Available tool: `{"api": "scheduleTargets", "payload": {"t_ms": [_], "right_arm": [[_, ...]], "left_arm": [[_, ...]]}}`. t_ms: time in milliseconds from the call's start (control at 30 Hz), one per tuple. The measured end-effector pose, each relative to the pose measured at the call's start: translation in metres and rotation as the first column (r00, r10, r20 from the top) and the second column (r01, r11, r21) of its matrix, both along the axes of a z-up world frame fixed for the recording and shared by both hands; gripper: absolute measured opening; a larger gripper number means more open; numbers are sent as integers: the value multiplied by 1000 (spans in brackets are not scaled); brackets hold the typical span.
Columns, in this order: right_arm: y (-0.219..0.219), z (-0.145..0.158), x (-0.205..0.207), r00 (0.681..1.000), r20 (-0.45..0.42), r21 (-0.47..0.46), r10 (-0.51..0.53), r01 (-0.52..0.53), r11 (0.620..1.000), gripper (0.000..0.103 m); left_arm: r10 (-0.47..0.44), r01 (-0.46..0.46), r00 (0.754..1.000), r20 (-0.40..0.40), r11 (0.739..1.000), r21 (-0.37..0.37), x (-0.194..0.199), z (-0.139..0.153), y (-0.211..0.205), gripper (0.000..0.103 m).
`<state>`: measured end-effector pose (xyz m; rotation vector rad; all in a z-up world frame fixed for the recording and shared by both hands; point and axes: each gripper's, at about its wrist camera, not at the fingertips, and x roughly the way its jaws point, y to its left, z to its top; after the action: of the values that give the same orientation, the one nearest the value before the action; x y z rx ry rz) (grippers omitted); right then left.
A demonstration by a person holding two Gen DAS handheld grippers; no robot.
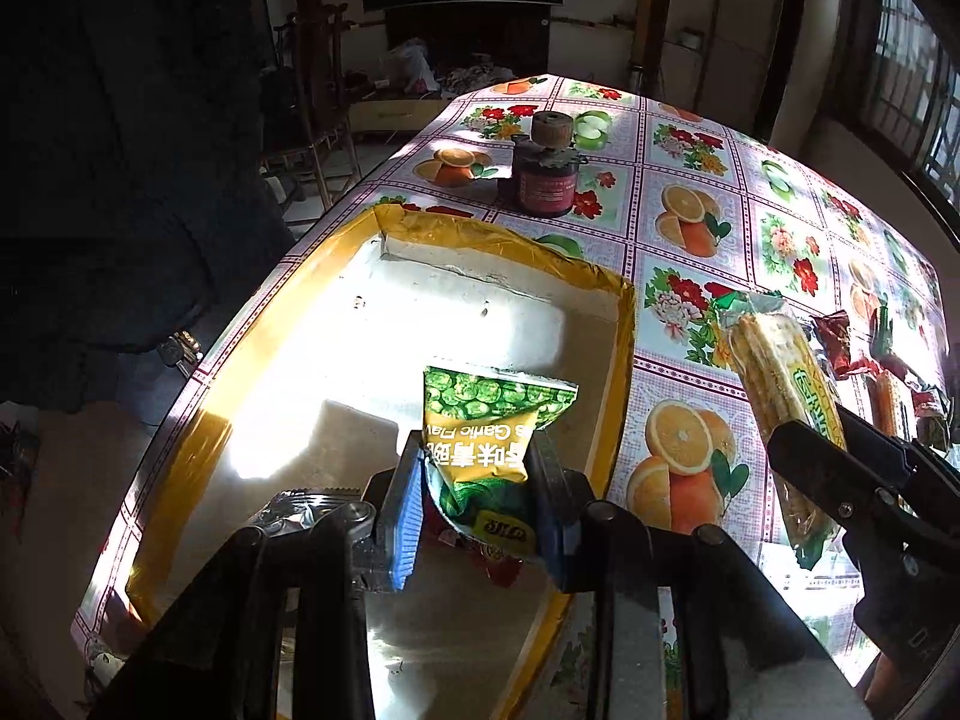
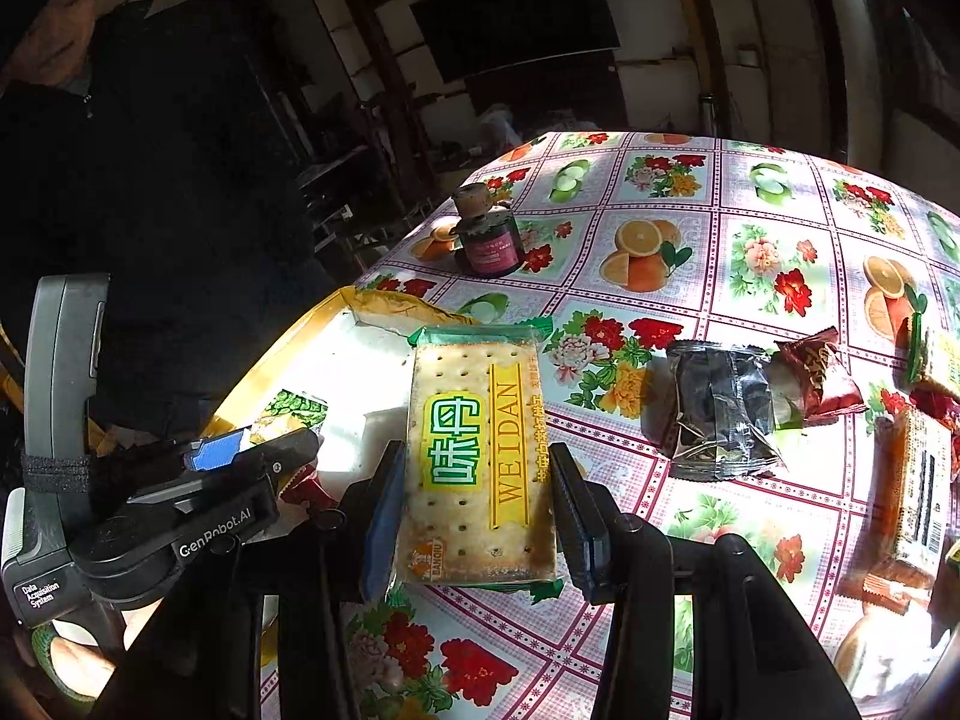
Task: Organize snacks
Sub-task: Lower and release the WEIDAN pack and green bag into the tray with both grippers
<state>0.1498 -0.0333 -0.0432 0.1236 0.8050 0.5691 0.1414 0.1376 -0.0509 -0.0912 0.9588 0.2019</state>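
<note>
Snacks are held in both grippers at once. Nearest in the left wrist view, the left gripper [image 1: 474,492] is clamped on a green pea bag [image 1: 489,426], pinched at its lower half and hanging over the tray [image 1: 618,360]. That bag is judged light, soft and crinkly, its film likely slippery, so a hold across the flat middle is better than one at a sealed edge. A silver wrapper [image 1: 300,507] and a red wrapper [image 1: 498,564] are seen in the tray below it, close to where the bag would be dropped. In the right wrist view, the right gripper [image 2: 474,510] is clamped on a cracker pack [image 2: 477,456] by its two long sides; it is held just beside the tray rim, above the tablecloth [image 2: 690,324]. The pack is judged stiff but brittle, so hard squeezing is to be avoided. Beyond it, a dark foil packet [image 2: 717,408], a red packet [image 2: 819,378] and more packs at the right edge are left on the cloth. Farthest, a dark jar [image 2: 489,237] is stood clear of the tray. Nothing blocks the path except the tray's raised rim and the other gripper.
</note>
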Motion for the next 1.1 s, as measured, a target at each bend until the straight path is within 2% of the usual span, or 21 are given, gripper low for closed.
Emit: {"api": "scheduleTargets", "payload": {"t_ms": [200,400,500,733,1100], "right_arm": [[4,-3,1,1000,-5,-5,9,-9,1000,50],[-17,-8,-13,1000,-14,-14,-6,6,1000,50],[-37,-13,-24,998,-42,-22,-35,34,999,50],[-68,-20,-34,991,-65,-68,-118,113,991,50],[-57,-22,-30,993,-65,-81,-100,94,992,50]], "left_arm": [[-10,10,1000,-9,1000,-18,1,-2,-1,31],[-18,18,1000,4,998,-65,3,-2,-9,31],[-54,55,998,7,993,-106,5,-4,-21,31],[-147,146,989,-3,981,-128,10,-10,-52,31],[-131,132,991,15,979,-153,7,-6,-42,31]]}}
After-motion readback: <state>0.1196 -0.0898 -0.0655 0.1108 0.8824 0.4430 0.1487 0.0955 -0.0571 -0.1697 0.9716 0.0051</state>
